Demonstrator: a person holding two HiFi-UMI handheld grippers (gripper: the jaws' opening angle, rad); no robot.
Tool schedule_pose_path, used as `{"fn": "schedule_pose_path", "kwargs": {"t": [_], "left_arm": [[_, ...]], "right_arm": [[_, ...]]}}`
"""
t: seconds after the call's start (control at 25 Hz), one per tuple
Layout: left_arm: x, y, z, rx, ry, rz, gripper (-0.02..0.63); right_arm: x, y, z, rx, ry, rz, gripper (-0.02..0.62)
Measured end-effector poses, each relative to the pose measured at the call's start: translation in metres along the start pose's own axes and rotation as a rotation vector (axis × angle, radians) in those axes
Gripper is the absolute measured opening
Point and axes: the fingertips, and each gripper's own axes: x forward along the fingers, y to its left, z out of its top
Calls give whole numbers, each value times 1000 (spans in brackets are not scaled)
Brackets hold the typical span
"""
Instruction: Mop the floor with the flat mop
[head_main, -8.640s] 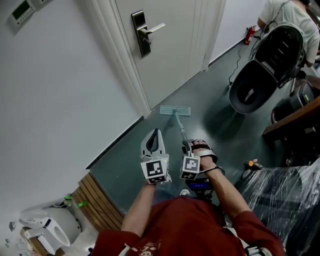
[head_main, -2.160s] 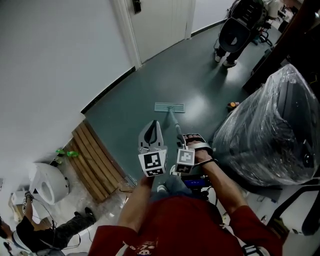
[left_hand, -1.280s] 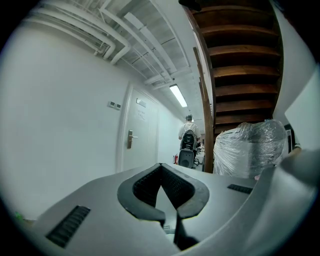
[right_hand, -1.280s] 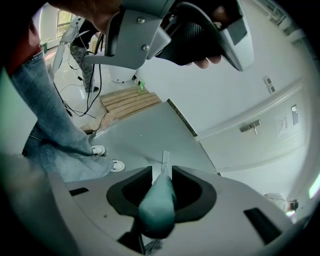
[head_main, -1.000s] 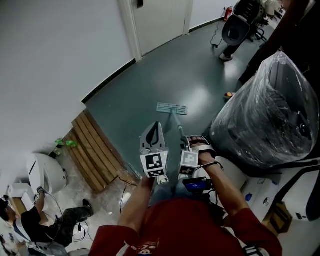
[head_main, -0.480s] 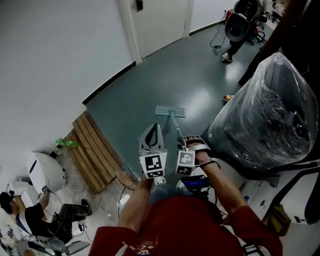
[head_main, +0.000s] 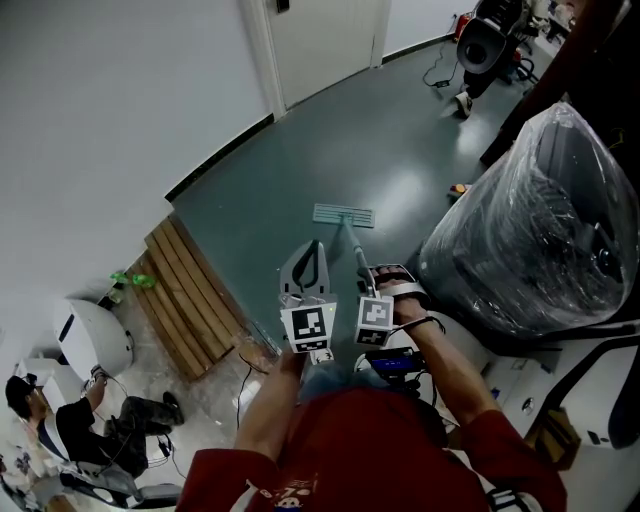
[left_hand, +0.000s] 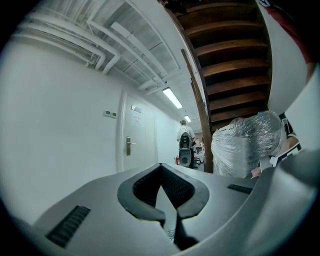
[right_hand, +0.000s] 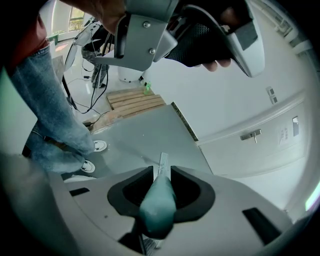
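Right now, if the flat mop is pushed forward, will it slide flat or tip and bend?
The mop head lies flat on the smooth, shiny floor, so it probably glides easily. The thin handle looks stiff and light, though held only by the right gripper, it may twist.

A: Light?
B: Bright, even, indoor. Ceiling strip light (left_hand: 172, 98) overhead; a soft sheen on the floor (head_main: 398, 188), and only faint shadows.
A: Sharpness?
B: Head view crisp. Both gripper views fisheye, with black corners. Mop handle (right_hand: 157, 202) sits close to the lens and is blurred.
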Motion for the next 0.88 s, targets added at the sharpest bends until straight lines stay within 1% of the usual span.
{"fn": "schedule_pose_path", "kwargs": {"t": [0.28,0.4,0.6,0.76,0.88], "left_arm": [[3,9,-2,-11,-4,-12,15],[6,7,-3,-16,-6,-23,15],[14,7,-4,-62,-18,-44,15],[22,18,-6,-42,-43,-61,15],[28,28,-7,-49,-57,-70,15]], "right_arm": [[-1,1,12,20,-11,14,118],[0,1,12,19,-11,2,117],[11,-5,11,19,-5,-24,117],[21,-13,15,33,5,-27,117],[27,-19,22,49,12,-24,117]]}}
